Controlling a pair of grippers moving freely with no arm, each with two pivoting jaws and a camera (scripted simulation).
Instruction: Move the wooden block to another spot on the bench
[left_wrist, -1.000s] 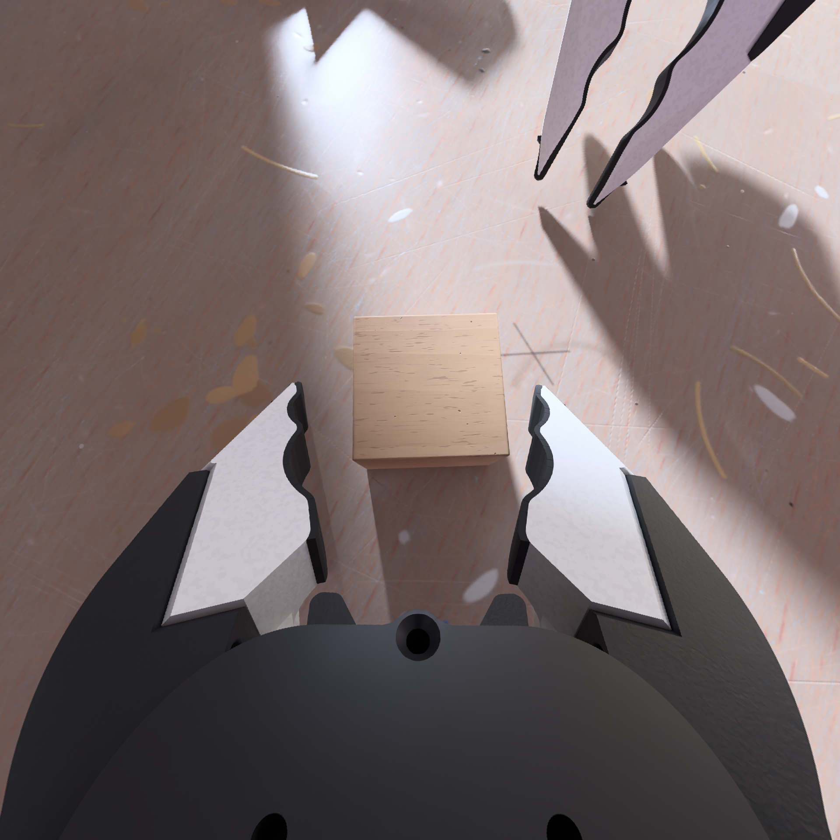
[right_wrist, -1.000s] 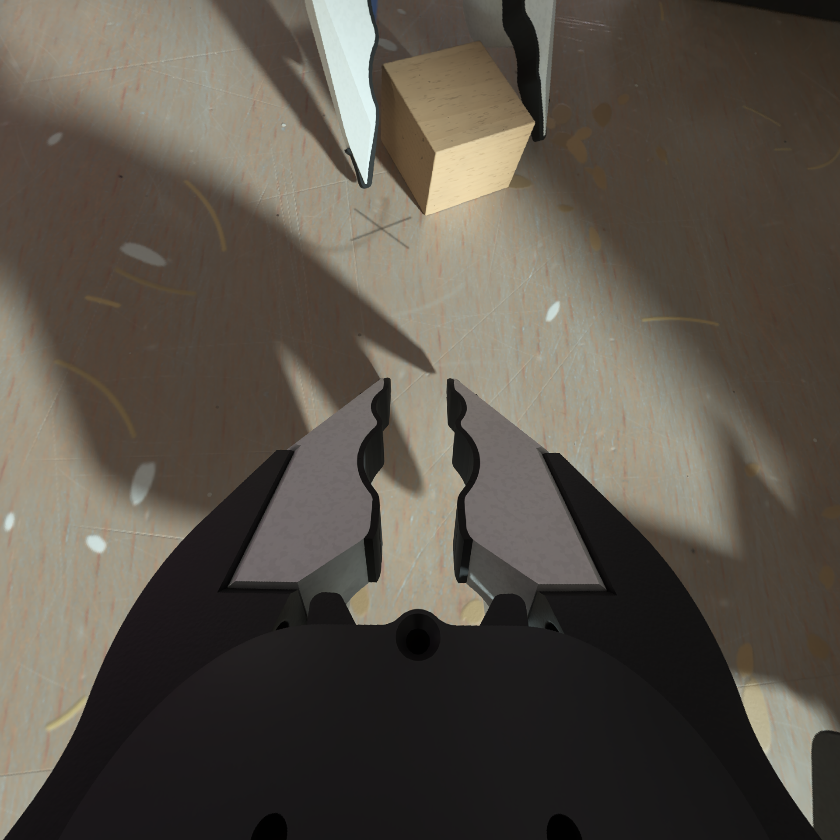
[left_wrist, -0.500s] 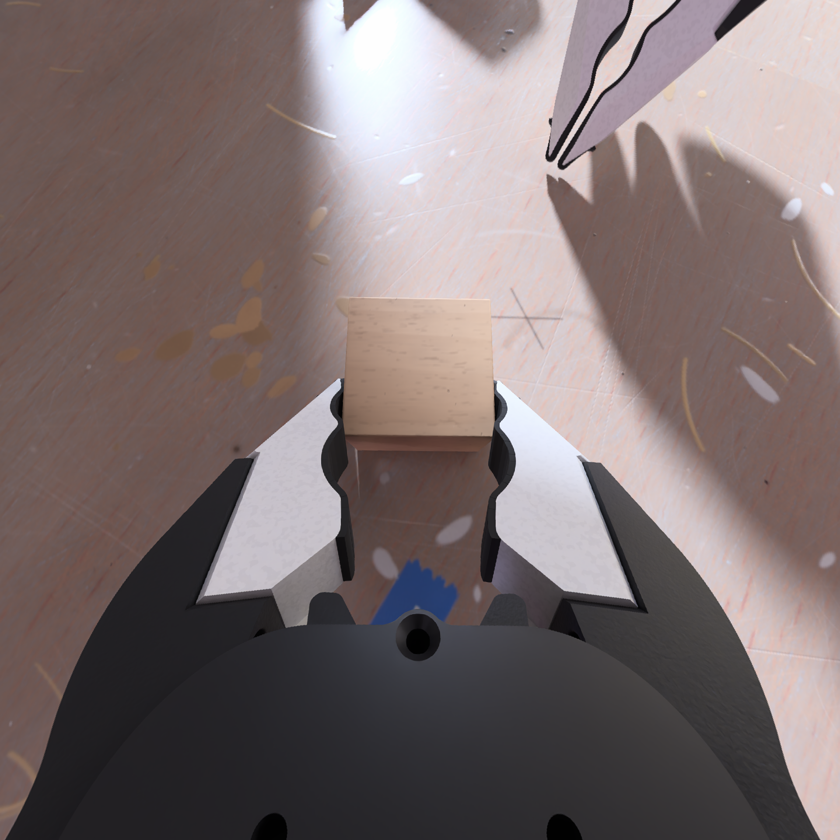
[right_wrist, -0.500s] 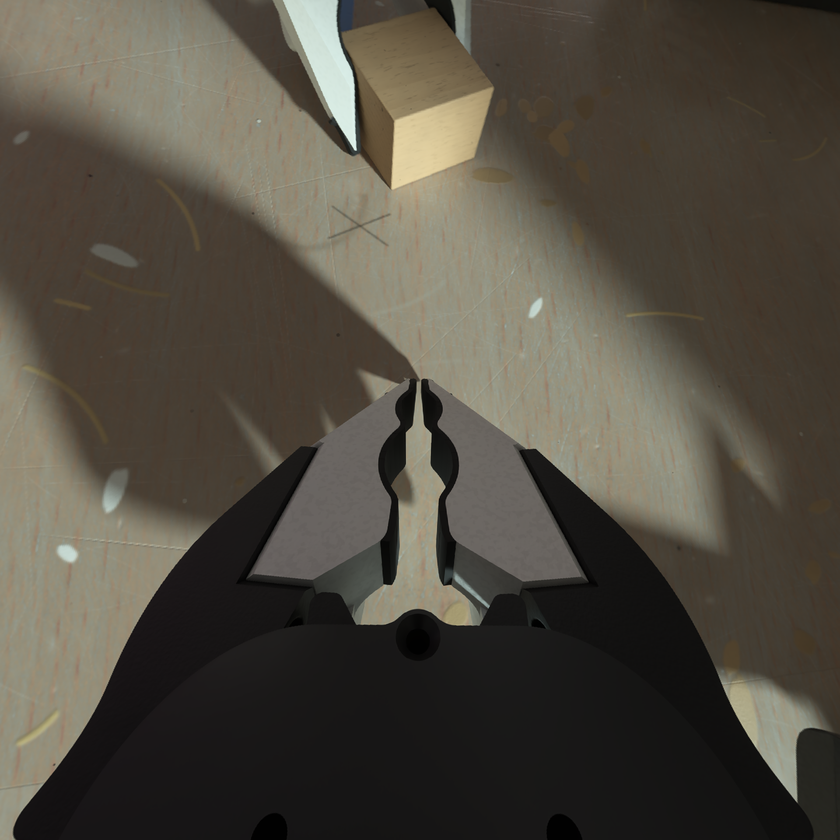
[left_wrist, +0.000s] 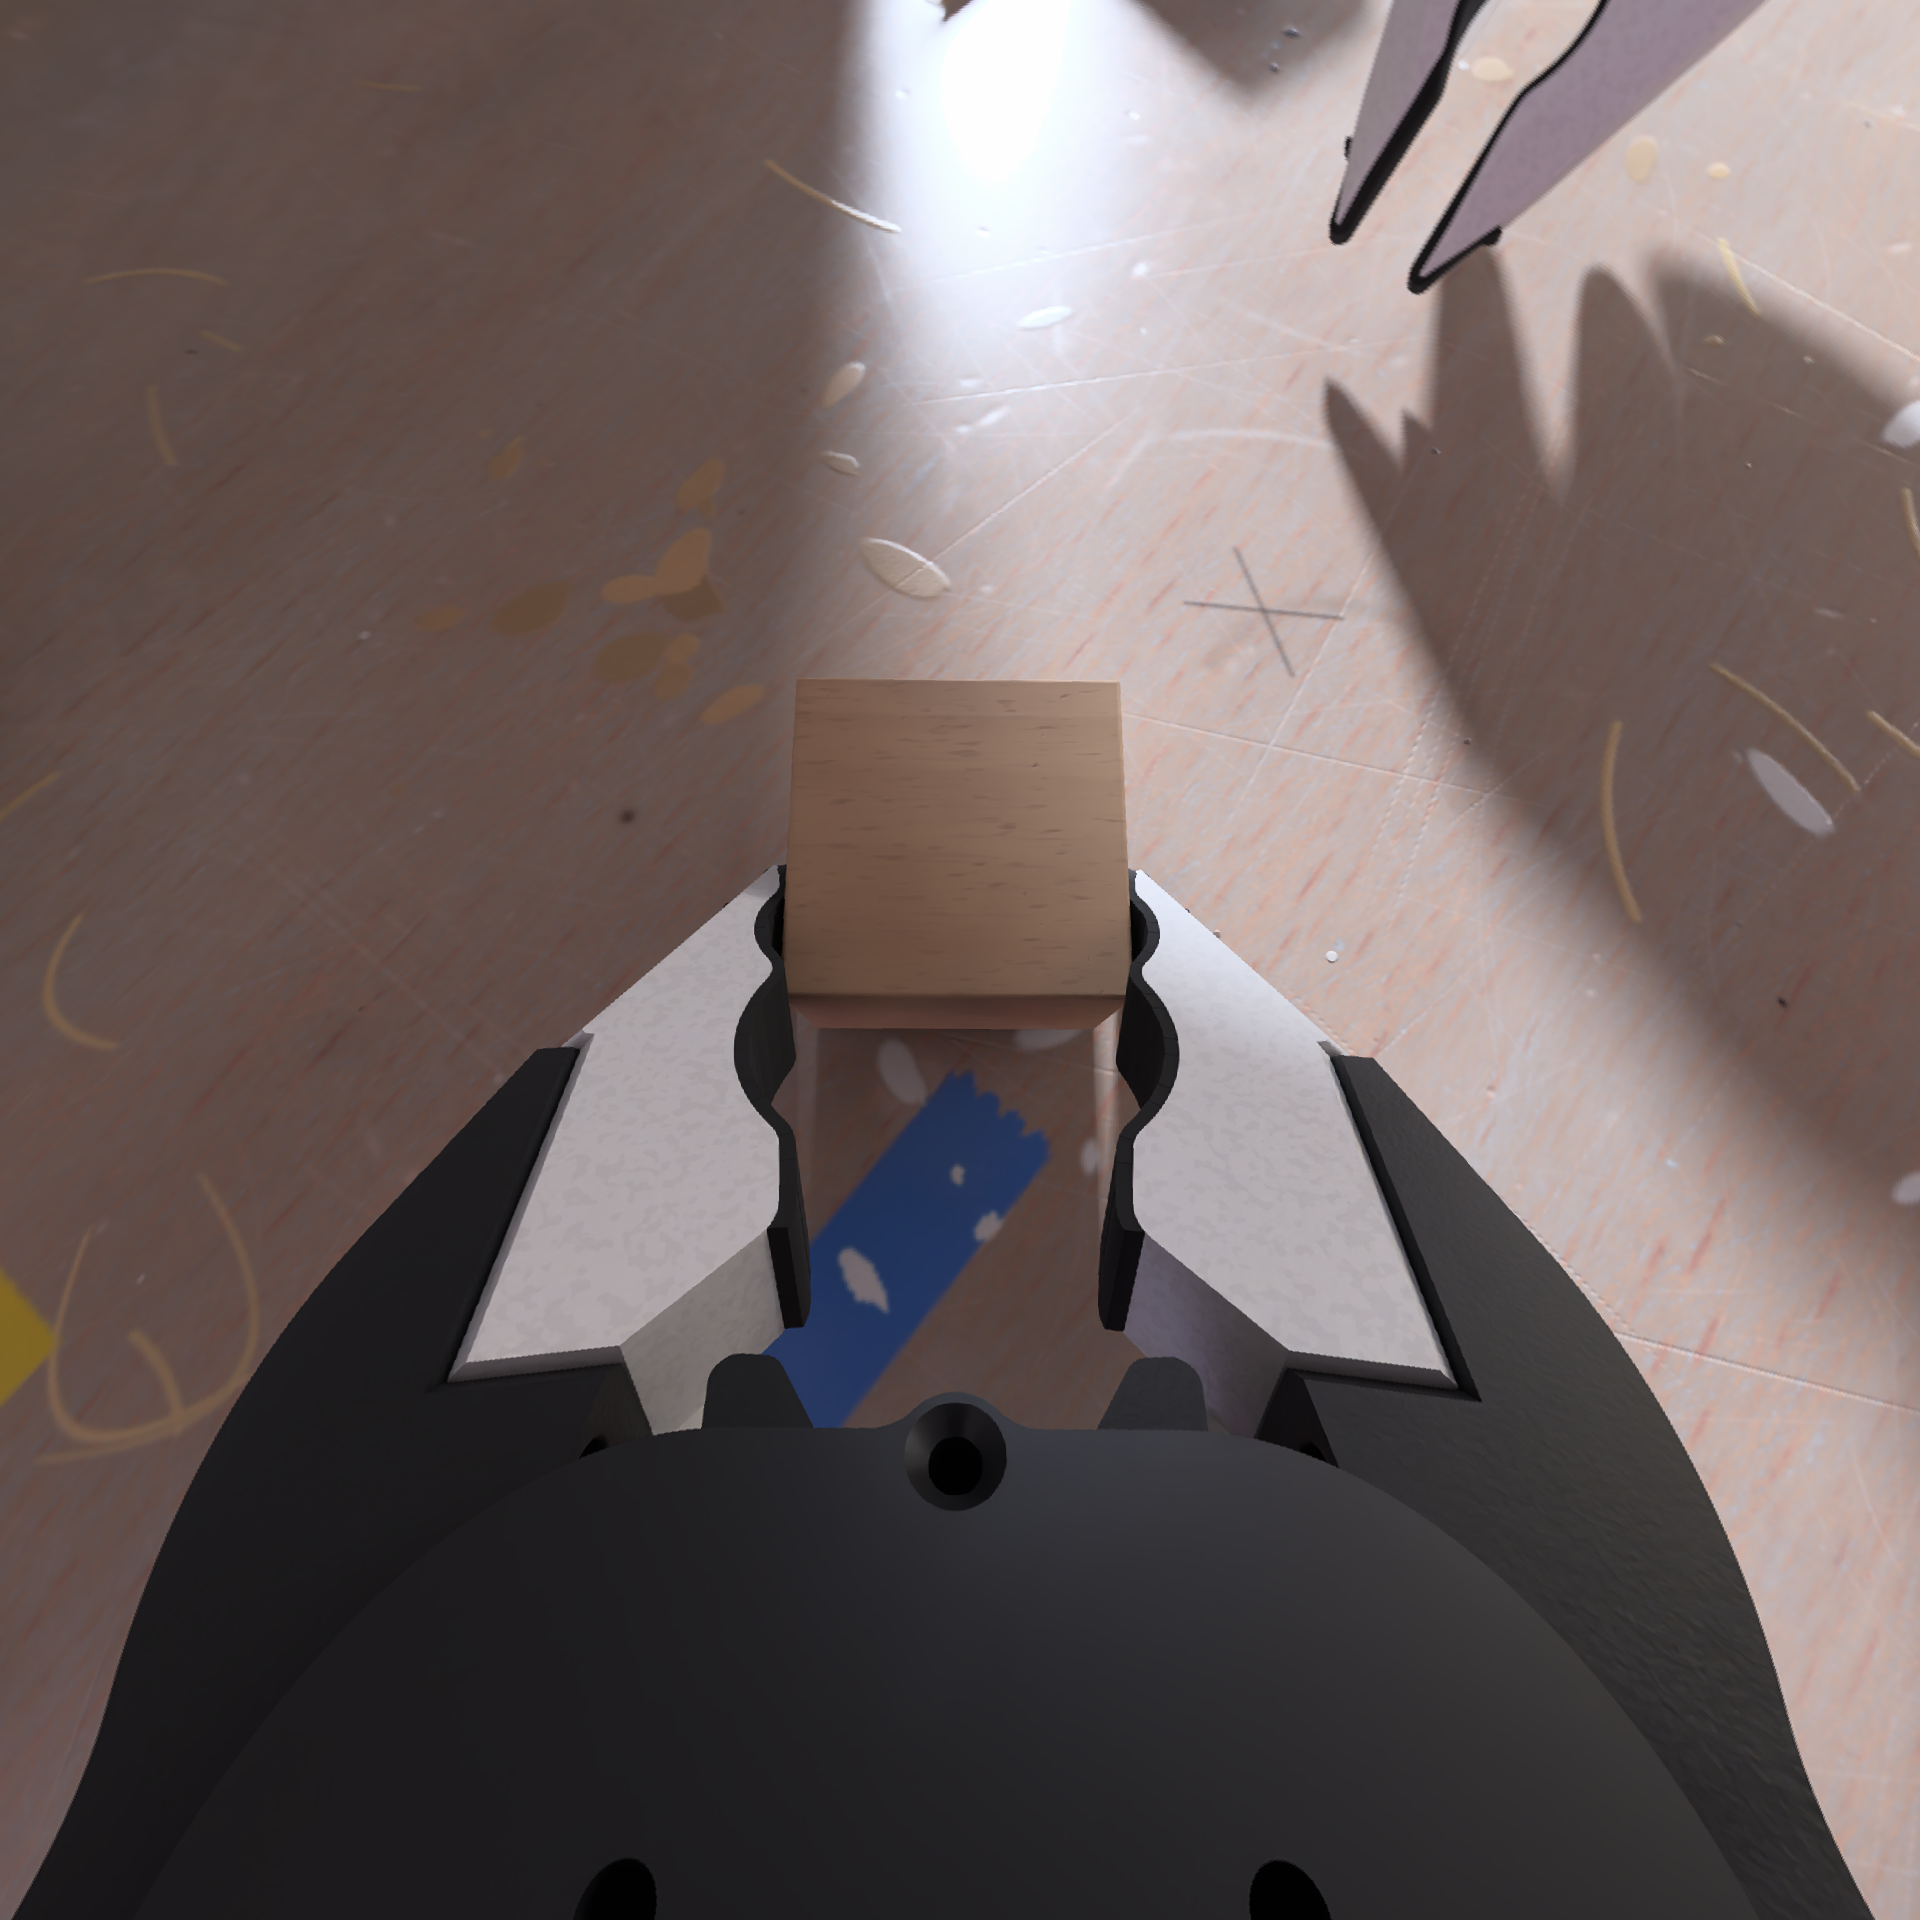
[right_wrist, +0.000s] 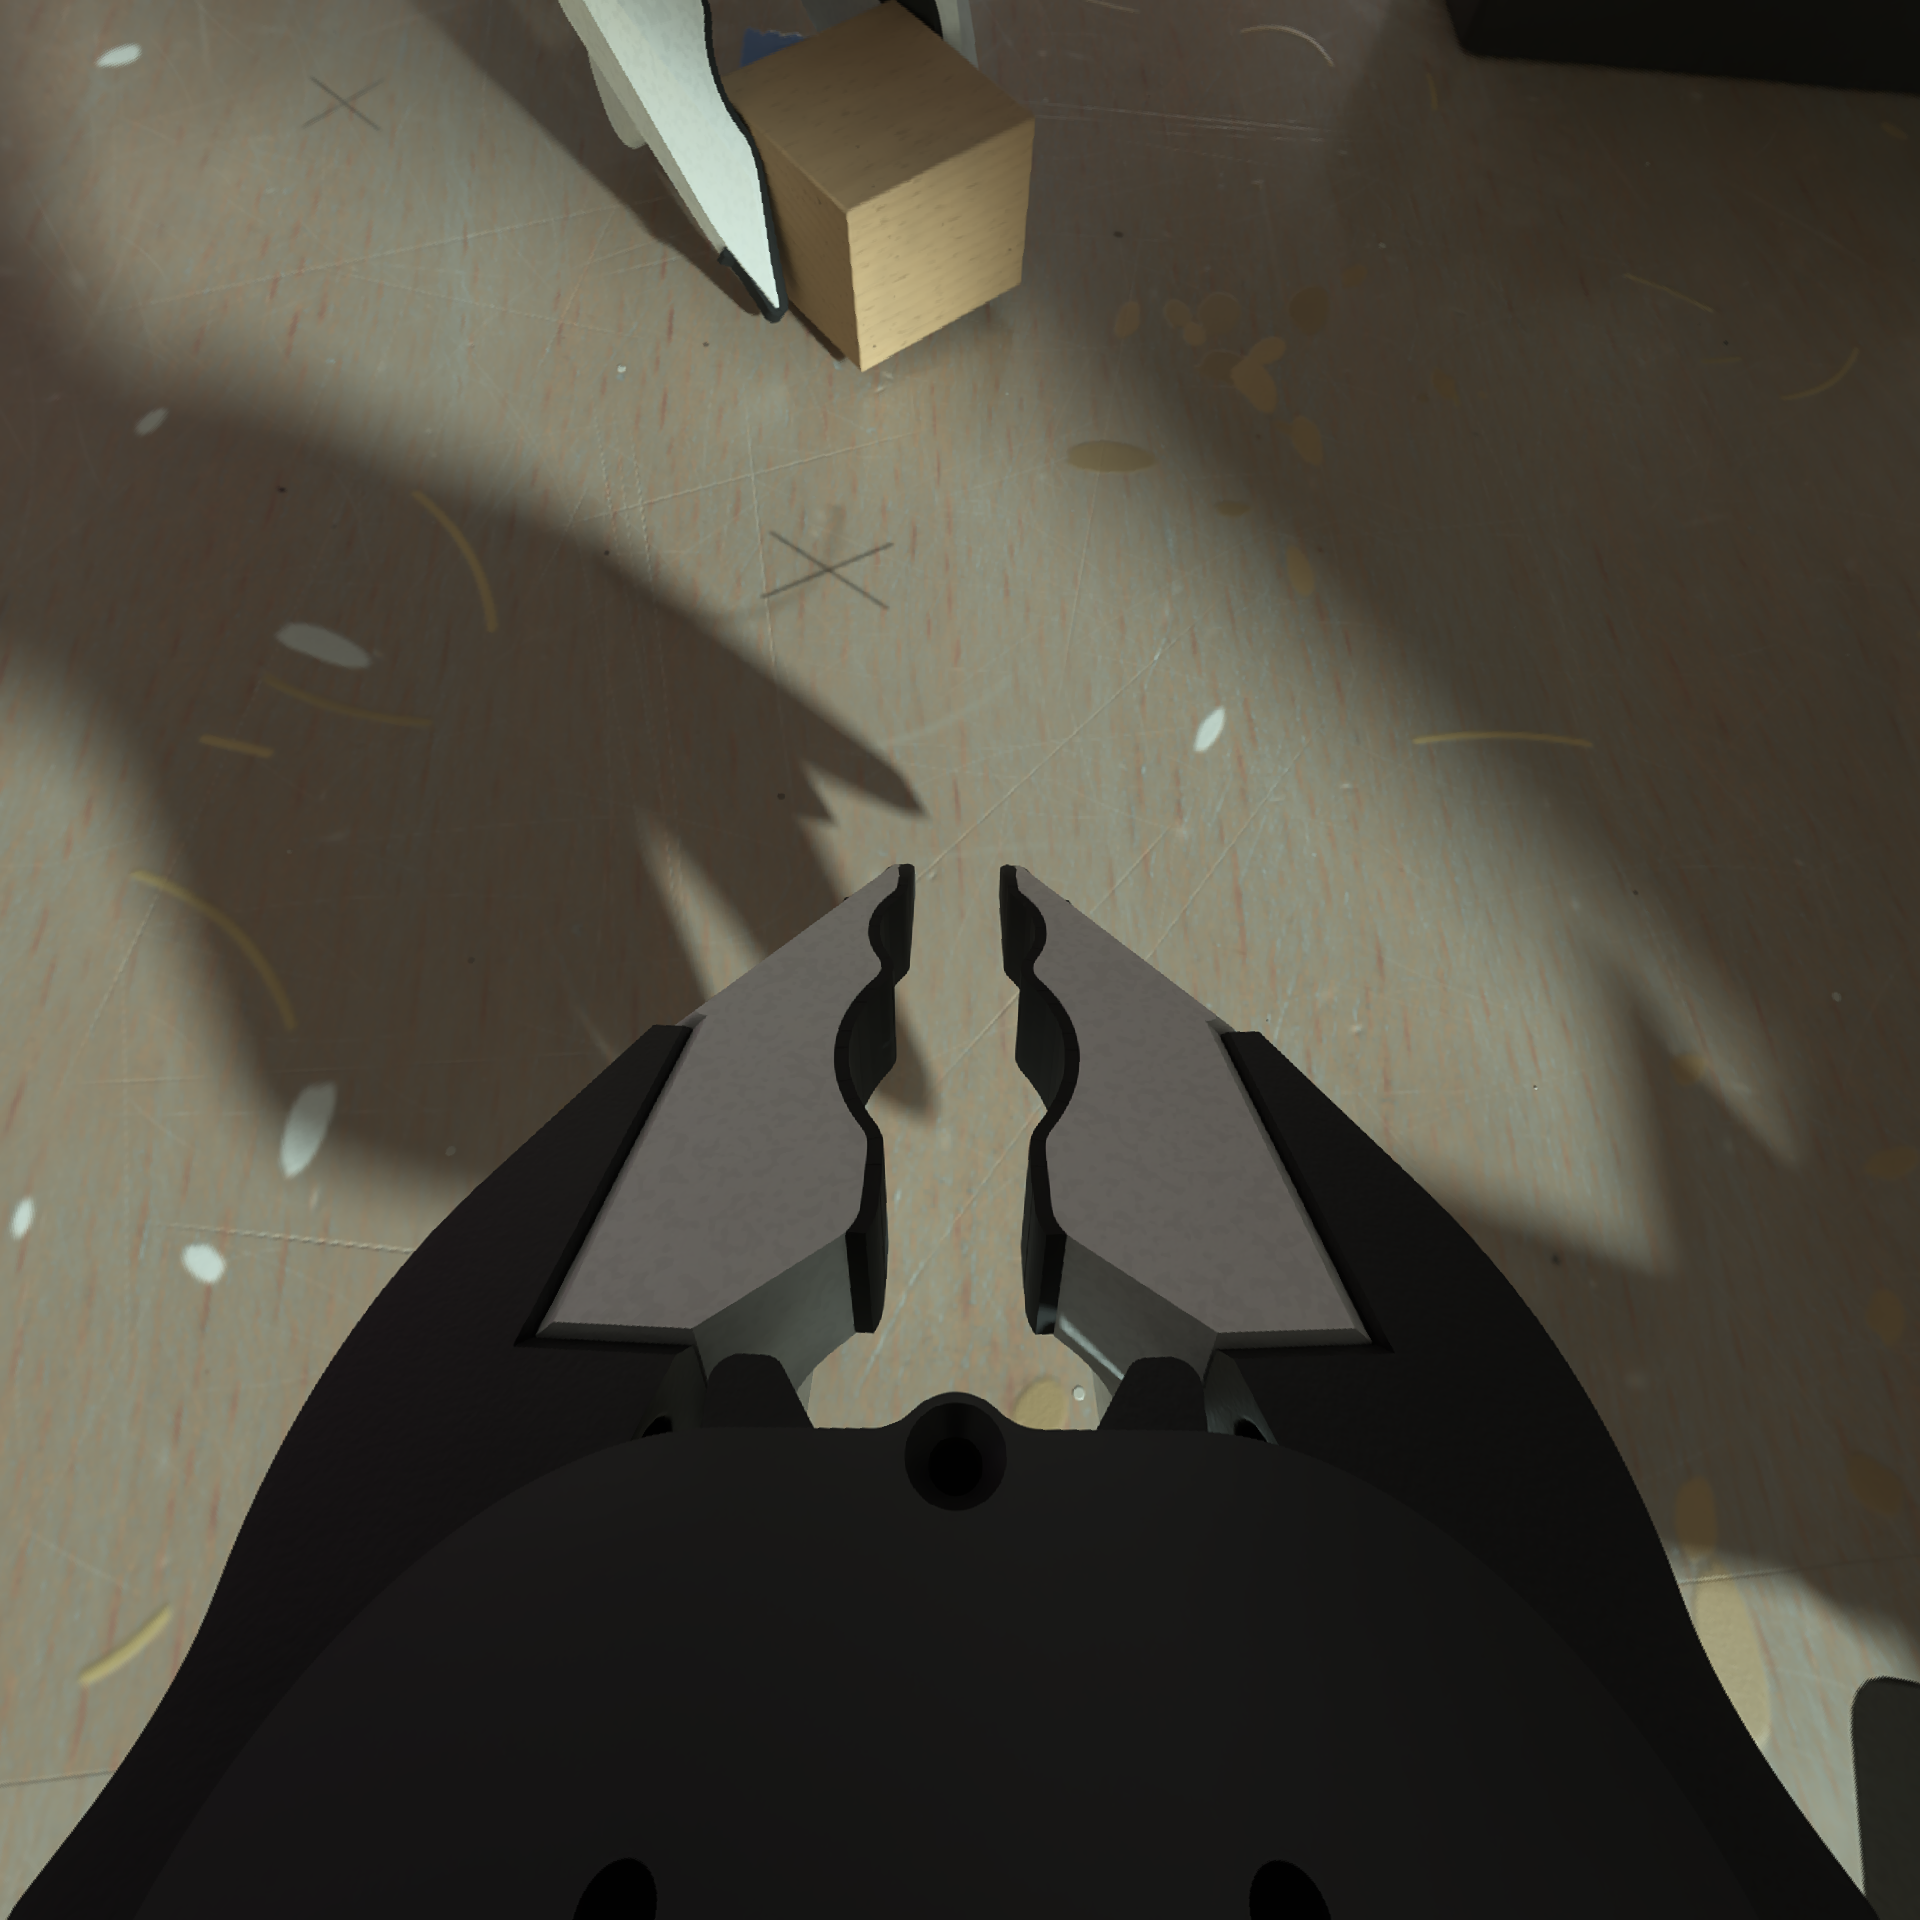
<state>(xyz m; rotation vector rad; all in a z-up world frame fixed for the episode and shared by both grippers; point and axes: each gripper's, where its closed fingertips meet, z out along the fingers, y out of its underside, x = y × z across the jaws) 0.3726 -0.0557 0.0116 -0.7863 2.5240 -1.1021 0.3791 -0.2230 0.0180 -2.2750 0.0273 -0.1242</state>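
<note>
The wooden block (left_wrist: 956, 842) is a pale cube held between the fingertips of my left gripper (left_wrist: 956, 883), which is shut on it. The block hangs above the scratched bench (left_wrist: 416, 831), with its shadow underneath. In the right wrist view the block (right_wrist: 914, 208) shows at the top, with one pale left finger (right_wrist: 717, 177) against its side and the other hidden behind it. My right gripper (right_wrist: 956, 883) is empty, its jaws a narrow gap apart, and hovers over the bench well short of the block. It also shows in the left wrist view (left_wrist: 1387, 255) at the top right.
A strip of blue tape (left_wrist: 914, 1236) lies on the bench under the left gripper, and a yellow patch (left_wrist: 16, 1340) sits at the left edge. Pencil crosses (right_wrist: 826, 571) mark the bench. Wood shavings (left_wrist: 665, 582) are scattered about. Dark objects sit at the top right (right_wrist: 1683, 42) and lower right (right_wrist: 1891, 1787).
My left gripper closed on the block and lifted it off the bench, away from the pencil cross. My right gripper closed almost fully, then opened again a little.
</note>
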